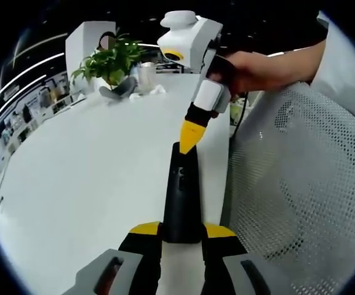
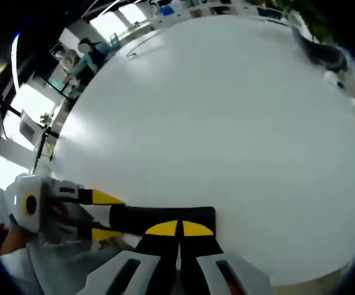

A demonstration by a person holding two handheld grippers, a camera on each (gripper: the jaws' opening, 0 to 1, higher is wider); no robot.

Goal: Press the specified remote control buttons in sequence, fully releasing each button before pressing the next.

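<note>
White table [image 1: 91,166], potted plant [image 1: 111,61] far end; left jaws clamp black remote [image 1: 182,196], right jaws together on it.

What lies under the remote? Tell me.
The white table lies under the remote. The left gripper clamps its near end, and the right gripper presses its far end. The remote's underside is hidden.

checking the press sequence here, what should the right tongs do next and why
Probably lift straight off. The right tongs are shut, their yellow tips on the far end of the slim black plastic remote control, which the left tongs clamp over the white table. Each button needs full release before the next press.
</note>
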